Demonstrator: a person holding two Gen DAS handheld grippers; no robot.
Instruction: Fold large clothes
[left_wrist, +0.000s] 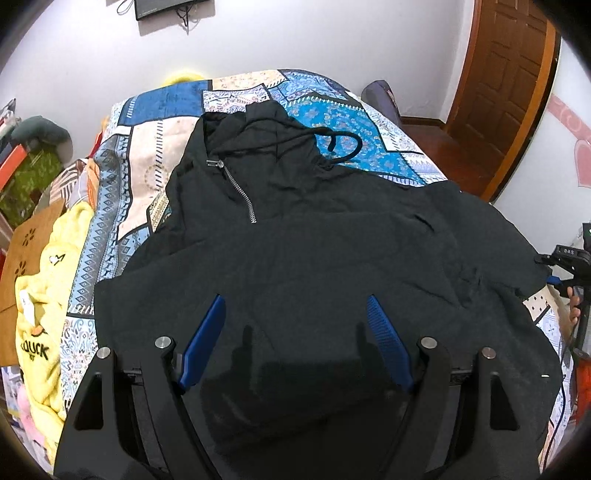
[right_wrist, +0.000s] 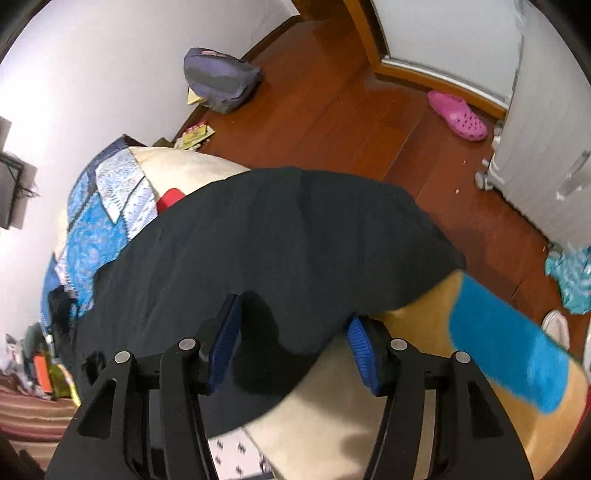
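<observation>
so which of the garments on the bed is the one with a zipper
The black hoodie spread across the middle of the bed, with a short metal zipper at its neck. The yellow garment bunched at the left edge shows only printed lettering.

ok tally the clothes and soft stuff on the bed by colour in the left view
black: 1, the hoodie
yellow: 1, the duck garment
blue patchwork: 1, the bedspread underneath
total: 3

A yellow garment (left_wrist: 37, 332) bore black lettering ending in "UCK" (its first letter was partly hidden).
</observation>
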